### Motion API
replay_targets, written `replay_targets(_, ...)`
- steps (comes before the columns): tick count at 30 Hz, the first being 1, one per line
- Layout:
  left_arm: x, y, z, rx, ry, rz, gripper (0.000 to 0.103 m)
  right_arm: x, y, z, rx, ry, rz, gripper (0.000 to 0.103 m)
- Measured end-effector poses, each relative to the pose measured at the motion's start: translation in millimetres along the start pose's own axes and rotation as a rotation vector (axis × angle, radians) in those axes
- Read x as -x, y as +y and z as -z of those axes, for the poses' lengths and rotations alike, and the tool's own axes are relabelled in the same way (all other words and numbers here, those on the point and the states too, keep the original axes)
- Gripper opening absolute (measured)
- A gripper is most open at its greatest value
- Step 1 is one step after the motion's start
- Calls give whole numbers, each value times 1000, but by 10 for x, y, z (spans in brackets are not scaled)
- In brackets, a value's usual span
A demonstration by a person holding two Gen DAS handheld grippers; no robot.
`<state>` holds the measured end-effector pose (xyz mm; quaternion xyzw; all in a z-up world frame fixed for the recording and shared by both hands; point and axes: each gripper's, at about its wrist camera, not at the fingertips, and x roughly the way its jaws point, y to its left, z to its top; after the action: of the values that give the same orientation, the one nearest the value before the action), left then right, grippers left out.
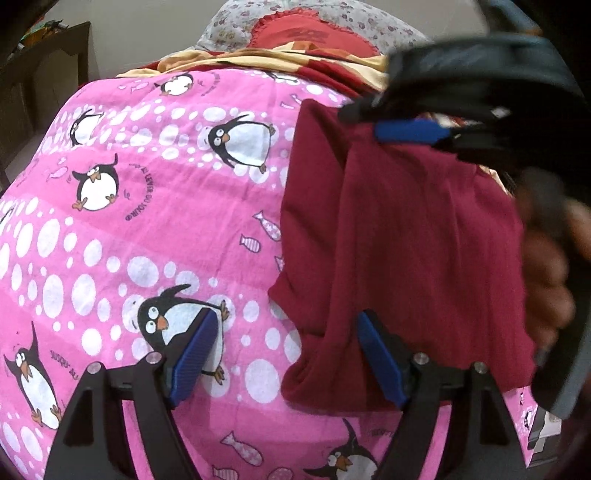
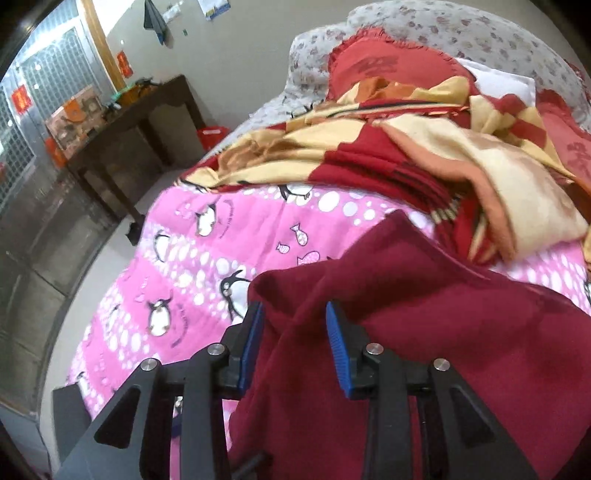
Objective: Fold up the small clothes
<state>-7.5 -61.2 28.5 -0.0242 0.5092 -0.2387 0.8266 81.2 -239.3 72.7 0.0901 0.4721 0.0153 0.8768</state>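
On the pink penguin-print bedsheet (image 1: pixel 155 229) lies a maroon garment (image 1: pixel 406 240), right of centre in the left wrist view, part folded with a lengthwise crease and its near edge rumpled. Left gripper (image 1: pixel 286 356) points down at the bed, blue pads set wide apart; left pad (image 1: pixel 192 354) over bare sheet beside a penguin, right pad (image 1: pixel 380 358) over the garment's near-left edge. Nothing pinched between them, the garment's lower-left corner just falls in the gap. Right gripper (image 1: pixel 410 131) shows in the same view at upper right, blurred, black body with one blue pad at the garment's far edge; a hand (image 1: pixel 546 266) grips its handle at the right border, also blurred. From the right wrist view the right gripper (image 2: pixel 293 345) has its pads at a narrow-to-middling gap with a raised fold of the maroon garment (image 2: pixel 424 332) running between them; cloth lies against the left pad (image 2: pixel 253 343), while the right pad (image 2: pixel 338 350) shows its ribbed face clear of fabric near the tip, so firm clamp or loose hold cannot be told. Beyond the garment: crumpled red-and-cream blanket (image 2: pixel 424 155), red frilled cushion (image 2: pixel 388 70) on a floral pillow (image 2: pixel 461 33). Dark wooden table (image 2: pixel 129 122) with clutter stands against the wall at left, metal grille door (image 2: pixel 40 96) behind it.
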Motion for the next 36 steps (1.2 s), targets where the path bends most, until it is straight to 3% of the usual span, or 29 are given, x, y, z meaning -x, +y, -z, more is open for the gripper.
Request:
replay_targets(1, 0, 2, 0, 0, 1, 2, 82, -69, -19, -9, -6, 18, 39, 31)
replay_targets(2, -1, 4, -1, 0, 2, 4, 82, -114, -56, -10, -25, 24, 50, 19)
replay_targets(3, -2, 5, -3, 0, 4, 7, 82, -128, -92, -8, -46, 20, 36, 14)
replay_targets(6, -4, 15, -8, 0, 7, 12, 82, -80, -136, -4, -73, -3, -22, 9)
replay_targets(11, -5, 20, -14, 0, 7, 6, 82, 52, 26, -32, -10, -36, -48, 9)
replay_targets(18, -29, 7, -35, -4, 8, 1, 82, -281, -41, -4, -10, 3, -44, 9)
replay_targets(22, -46, -18, -37, -10, 4, -3, 84, -110, -95, 3, -33, -15, -102, 20)
replay_targets(24, -45, -18, -32, -9, 0, 1, 84, 36, -116, 44, -38, -48, -120, 20)
replay_targets(28, -40, 12, -2, -4, -7, 19, 84, 226, -93, 141, -5, -116, -76, 20)
replay_targets(32, -41, 55, 15, 1, -11, 36, 86, 36, -53, 127, 6, -59, -18, 20)
replay_targets(36, -18, 81, 19, 0, -8, 64, 89, -208, -123, 83, -51, 3, -42, 19)
